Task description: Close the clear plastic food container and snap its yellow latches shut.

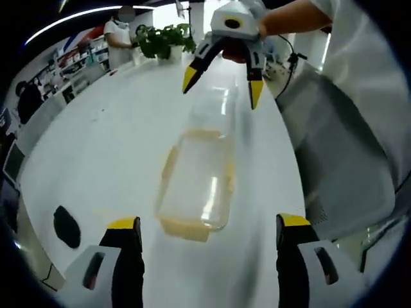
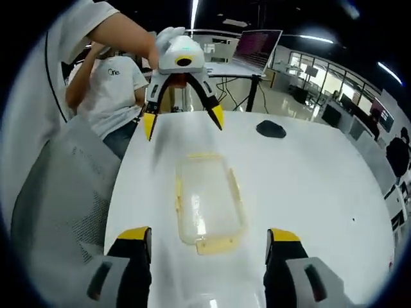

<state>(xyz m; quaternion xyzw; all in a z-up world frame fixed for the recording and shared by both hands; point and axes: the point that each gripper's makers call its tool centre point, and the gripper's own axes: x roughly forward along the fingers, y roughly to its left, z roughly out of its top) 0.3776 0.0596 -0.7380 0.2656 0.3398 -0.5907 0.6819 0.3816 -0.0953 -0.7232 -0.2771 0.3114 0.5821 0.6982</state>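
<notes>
Lying lengthwise on the white surface [image 2: 308, 192] between both tools, the clear container [image 1: 199, 186] awaited closing; left tool [image 1: 205, 231] and right tool [image 2: 209, 240] hovered spread, empty. Next: pressing yellow latches [image 2: 218, 244] down.

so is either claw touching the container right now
No, in the right gripper view the container lies on the white table with the right claw open short of it and the left claw open above its far end.

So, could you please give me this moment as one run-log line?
container: on white table, untouched | left gripper: open, above far end | right gripper: open, above opposite end
</notes>
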